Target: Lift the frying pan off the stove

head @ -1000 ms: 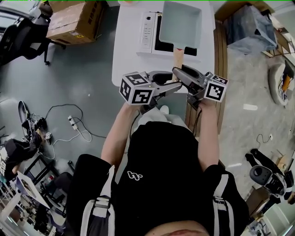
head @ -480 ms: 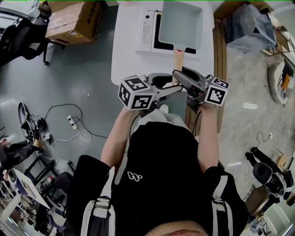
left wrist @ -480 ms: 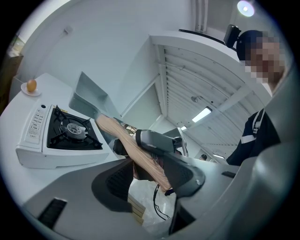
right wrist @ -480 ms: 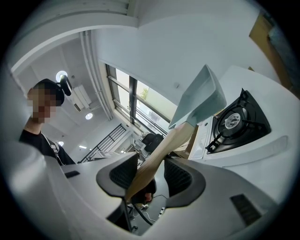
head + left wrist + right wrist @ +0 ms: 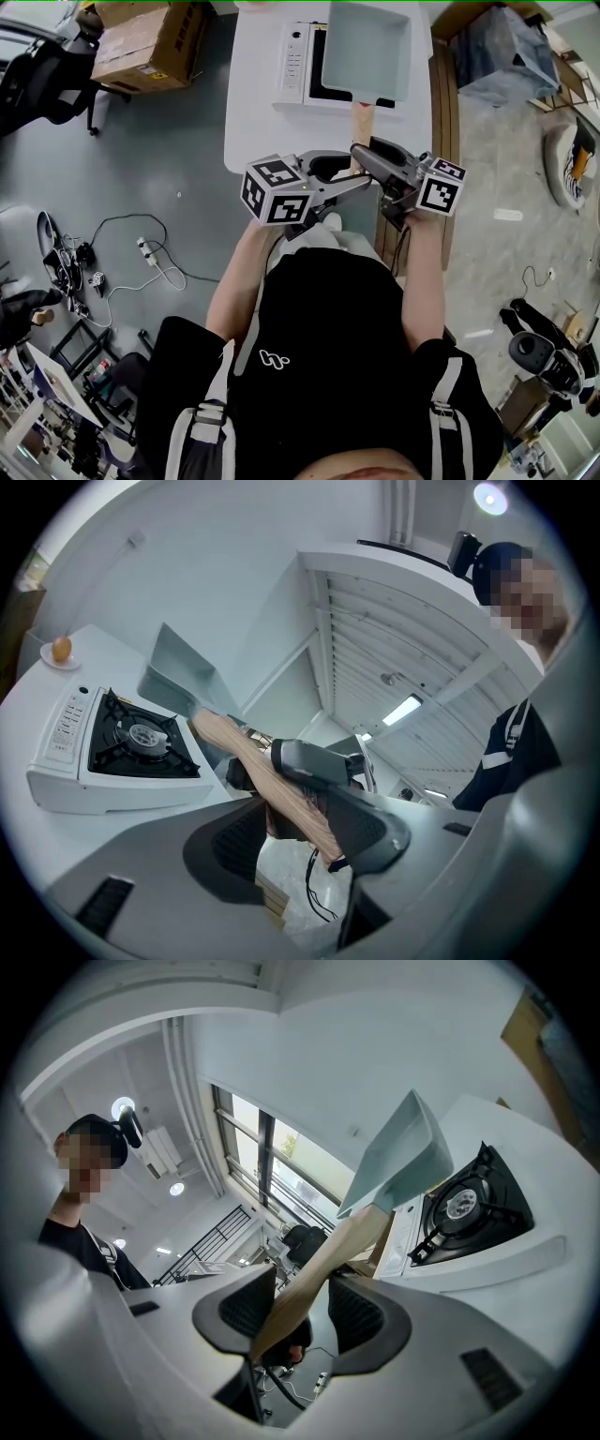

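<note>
Still aloft: above white worktop (image 5: 253,122) & stove (image 5: 298,61), frying pan (image 5: 368,47) hangs clear of the burner.
Pan barely shifted vs 1 s ago; wooden handle (image 5: 361,117) clamped by L tool (image 5: 307,817) & R tool (image 5: 300,1307).

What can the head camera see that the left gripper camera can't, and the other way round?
Only the head view shows the cardboard box, the floor cables and the office chair. Only the left gripper view shows the stove's bare burner and the ceiling lights. Both show the frying pan, its wooden handle gripped by the left tool and right tool, and the white stove.
</note>
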{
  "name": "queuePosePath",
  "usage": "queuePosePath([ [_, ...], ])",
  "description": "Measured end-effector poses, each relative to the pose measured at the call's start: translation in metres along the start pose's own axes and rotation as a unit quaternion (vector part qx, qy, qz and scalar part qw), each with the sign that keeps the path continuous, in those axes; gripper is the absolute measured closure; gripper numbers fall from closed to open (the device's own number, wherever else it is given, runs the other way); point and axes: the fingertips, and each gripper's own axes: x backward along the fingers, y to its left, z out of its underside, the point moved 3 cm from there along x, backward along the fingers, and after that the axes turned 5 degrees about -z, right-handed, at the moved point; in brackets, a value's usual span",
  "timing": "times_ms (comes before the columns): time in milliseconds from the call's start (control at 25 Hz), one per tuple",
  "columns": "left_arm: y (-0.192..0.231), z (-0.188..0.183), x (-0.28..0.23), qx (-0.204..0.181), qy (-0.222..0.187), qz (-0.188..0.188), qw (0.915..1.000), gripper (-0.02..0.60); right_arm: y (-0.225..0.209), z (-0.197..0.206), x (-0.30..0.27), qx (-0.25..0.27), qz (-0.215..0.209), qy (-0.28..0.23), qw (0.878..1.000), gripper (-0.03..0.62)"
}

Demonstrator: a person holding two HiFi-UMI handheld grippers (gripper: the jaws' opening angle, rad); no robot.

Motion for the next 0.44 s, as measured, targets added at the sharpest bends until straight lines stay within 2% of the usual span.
queuePosePath([
  [440,-0.0005,0.0036,0.0014,0.004,0.004,-0.002,1.0,0.38,-0.0002,0.0045,-0.0008,-0.003,0.001,0.002,1.0,0.41],
])
